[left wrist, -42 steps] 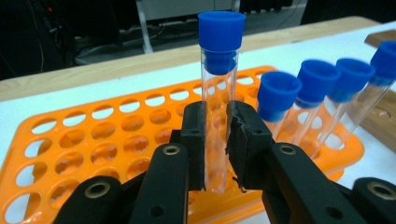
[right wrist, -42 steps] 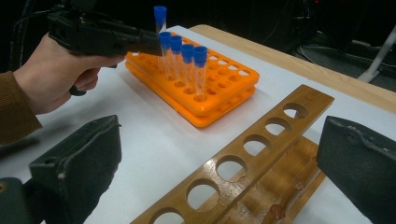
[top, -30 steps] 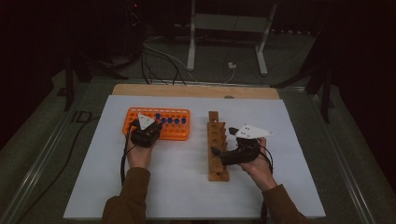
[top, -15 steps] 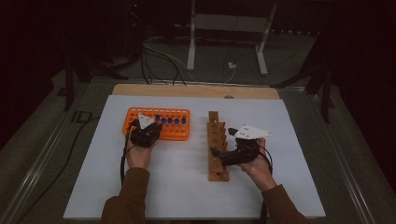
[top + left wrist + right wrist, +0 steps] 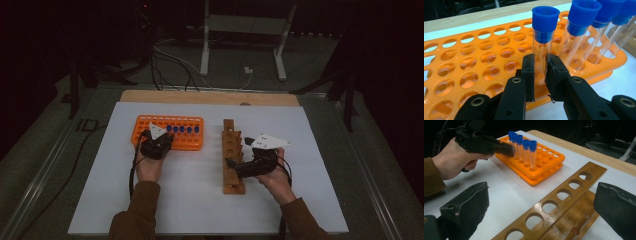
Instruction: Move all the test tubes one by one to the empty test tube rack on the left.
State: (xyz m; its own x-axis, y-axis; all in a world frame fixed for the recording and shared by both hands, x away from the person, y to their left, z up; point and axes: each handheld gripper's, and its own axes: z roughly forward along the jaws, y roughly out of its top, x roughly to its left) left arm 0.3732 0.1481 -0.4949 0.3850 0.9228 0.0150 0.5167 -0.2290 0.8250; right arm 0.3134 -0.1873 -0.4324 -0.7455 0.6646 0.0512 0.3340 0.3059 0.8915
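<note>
A tube (image 5: pixel 543 47) standing upright in the orange rack (image 5: pixel 461 65) is clenched by the left hand-held gripper (image 5: pixel 540 75); the right hand-held gripper (image 5: pixel 541 212) is held released over the wooden rack (image 5: pixel 564 202).

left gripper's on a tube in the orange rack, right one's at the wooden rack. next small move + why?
Probably lift the left gripper straight up. Its jaws are closed on the clear wall of the blue-capped tube, which stands upright in the orange rack, so a vertical pull should clear its hole. The right gripper is open at the wooden rack, whose holes are empty and could take the tube.
</note>
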